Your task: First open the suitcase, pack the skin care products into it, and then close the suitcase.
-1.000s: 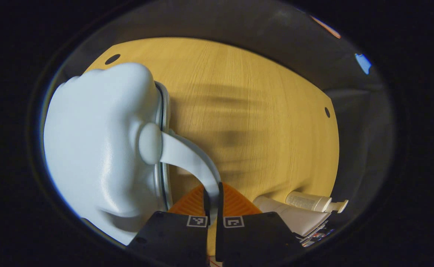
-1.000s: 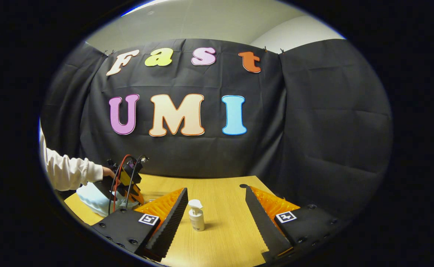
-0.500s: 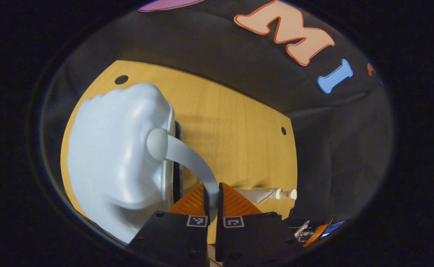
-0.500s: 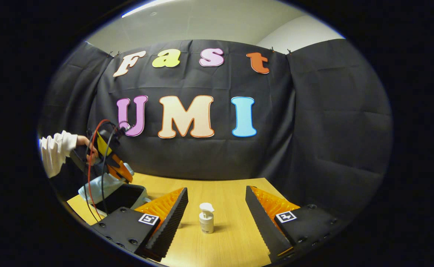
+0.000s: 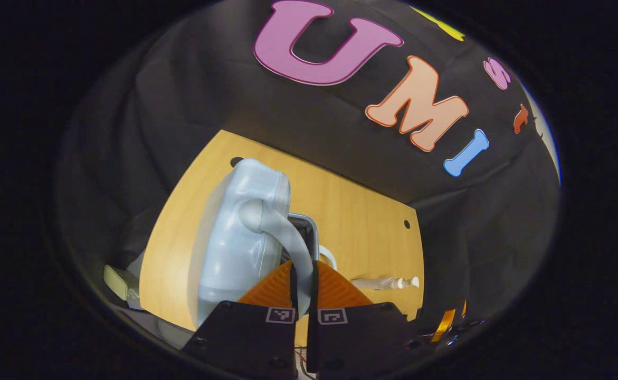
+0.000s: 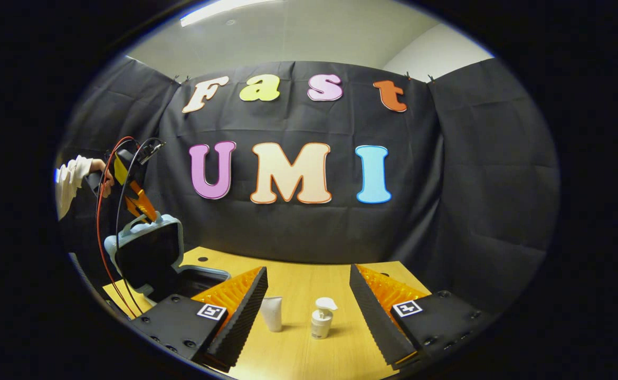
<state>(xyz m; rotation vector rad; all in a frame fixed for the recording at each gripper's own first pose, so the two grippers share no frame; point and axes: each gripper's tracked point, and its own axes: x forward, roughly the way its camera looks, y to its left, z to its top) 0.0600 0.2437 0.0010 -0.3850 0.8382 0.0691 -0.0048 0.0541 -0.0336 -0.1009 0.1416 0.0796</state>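
- Left gripper view is showing the left gripper (image 5: 302, 285) pinching the pale blue handle (image 5: 282, 232) of the suitcase lid (image 5: 240, 232), its two fingers pressing on the strap from either side.
- Opening is well under way, judging by the right gripper view: the lid (image 6: 150, 253) is standing nearly upright near the desk's (image 6: 298, 338) left edge, dark lining facing the desk's middle, and the suitcase's lower half (image 6: 203, 278) is lying flat beside it with its black interior exposed.
- Suitcase's long axis is lying roughly from the desk's front edge towards the back edge, though the lens makes this hard to fix; its hinge side seems to be towards the left edge.
- Packing is not yet begun: a white tube (image 6: 272, 314) is standing on its cap and a white pump bottle (image 6: 321, 318) is standing upright just right of it, both near the front edge, apart from the suitcase.
- Right gripper (image 6: 309, 316) is hovering with fingers spread wide, holding nothing, the two products lying ahead between them.
- Closing is remaining as the last step.
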